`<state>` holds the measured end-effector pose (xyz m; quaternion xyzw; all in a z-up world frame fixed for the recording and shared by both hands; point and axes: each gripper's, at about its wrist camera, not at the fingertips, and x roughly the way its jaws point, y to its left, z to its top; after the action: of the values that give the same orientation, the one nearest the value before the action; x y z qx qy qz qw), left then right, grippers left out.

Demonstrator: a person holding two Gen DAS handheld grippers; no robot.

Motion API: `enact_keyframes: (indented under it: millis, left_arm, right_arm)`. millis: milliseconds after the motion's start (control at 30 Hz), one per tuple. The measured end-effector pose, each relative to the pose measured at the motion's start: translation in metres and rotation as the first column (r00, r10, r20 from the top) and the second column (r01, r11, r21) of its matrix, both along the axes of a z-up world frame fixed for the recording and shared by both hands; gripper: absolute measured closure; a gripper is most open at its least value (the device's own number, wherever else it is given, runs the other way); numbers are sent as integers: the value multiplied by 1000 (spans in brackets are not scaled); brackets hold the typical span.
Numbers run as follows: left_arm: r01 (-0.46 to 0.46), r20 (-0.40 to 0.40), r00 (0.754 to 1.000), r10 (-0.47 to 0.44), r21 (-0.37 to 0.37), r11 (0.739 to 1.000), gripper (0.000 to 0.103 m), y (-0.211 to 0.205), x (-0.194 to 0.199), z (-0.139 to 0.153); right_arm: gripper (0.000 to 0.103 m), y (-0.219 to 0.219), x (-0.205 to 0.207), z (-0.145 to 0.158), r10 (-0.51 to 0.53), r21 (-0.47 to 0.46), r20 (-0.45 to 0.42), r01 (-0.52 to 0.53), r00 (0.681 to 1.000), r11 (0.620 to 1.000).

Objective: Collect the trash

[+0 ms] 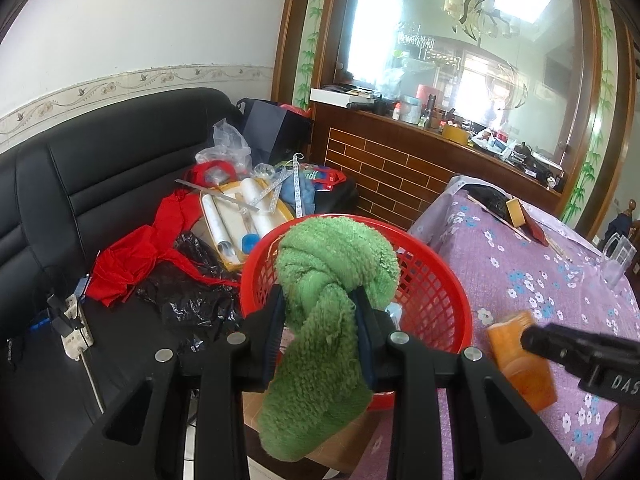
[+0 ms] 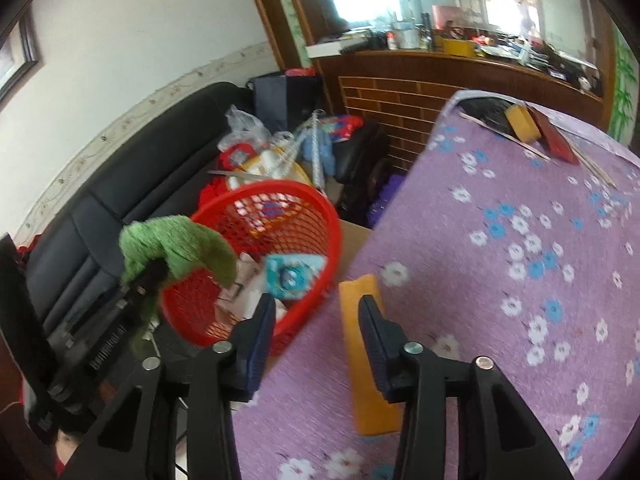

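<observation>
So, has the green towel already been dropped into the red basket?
No, the green towel is clamped in the left gripper, hanging over the near rim of the red basket rather than lying inside it.

White wall [image 1: 140,12], black sofa [image 1: 100,168], glass partition [image 1: 460,40], bright daylight.

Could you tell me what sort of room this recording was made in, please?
Most likely a lived-in home sitting or dining room: a black leather sofa heaped with odds and ends, a table under a purple floral cloth, and a wood-framed glass partition over a cluttered ledge.
</observation>
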<state>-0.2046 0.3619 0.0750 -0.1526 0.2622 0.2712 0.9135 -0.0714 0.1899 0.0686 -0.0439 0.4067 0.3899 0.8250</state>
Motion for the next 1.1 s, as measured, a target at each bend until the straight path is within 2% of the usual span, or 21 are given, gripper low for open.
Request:
enact_keyframes:
  millis: [33,133,200,333,467,533,733,767,800,833,900,1000,1100]
  left_arm:
    - [1,1,1000,-1,-2,1000,72,0,-1,0]
    - [6,1,1000,-6,2,1000,72,-2,0,-1]
    - [10,5,1000,-10,8,1000,72,-2,-1,0]
    - [12,10,1000,-12,17,1000,72,-4,-2,2]
    - [17,17,1000,-18,38,999,72,-8,-2,6]
    - [19,15,1000,-20,33,999,72,-8,-2,6]
    - [15,12,1000,-15,25,1000,72,-6,-2,4]
    - [12,12,1000,-13,28,1000,72,-6,-2,4]
    - [10,13,1000,-11,32,999,72,-7,-2,4]
    - [11,14,1000,-11,33,999,72,-7,-2,4]
    - [9,18,1000,-10,30,1000,72,-5,-2,4]
    - [8,18,1000,-9,28,1000,72,-5,-2,4]
    - [7,19,1000,-8,27,1000,72,-5,-3,4]
  right_arm:
    - [48,-3,2,-4,-10,-8,-11,10,1000,1000]
    - [47,-9,9,-18,-28,-43,-44,26,999,999]
    - [47,-13,9,-22,-44,-74,-16,42,999,996]
    - [47,-30,11,-18,-90,-113,96,100,991,988]
    - [46,-46,25,-19,-117,-130,114,131,987,983]
    - [42,-46,31,-25,-100,-176,117,120,988,977]
    - [42,-45,31,-46,-69,-231,82,87,994,969]
    - [43,-45,32,-49,-75,-234,74,91,994,968]
    - [55,-46,33,-51,-84,-230,65,97,994,968]
    - [73,-46,35,-53,-89,-230,45,97,995,968]
    - [77,-48,36,-51,-97,-205,26,100,995,974]
    - [77,-45,30,-33,-96,-149,54,103,994,984]
    - [77,-32,19,-9,-57,-66,74,62,996,996]
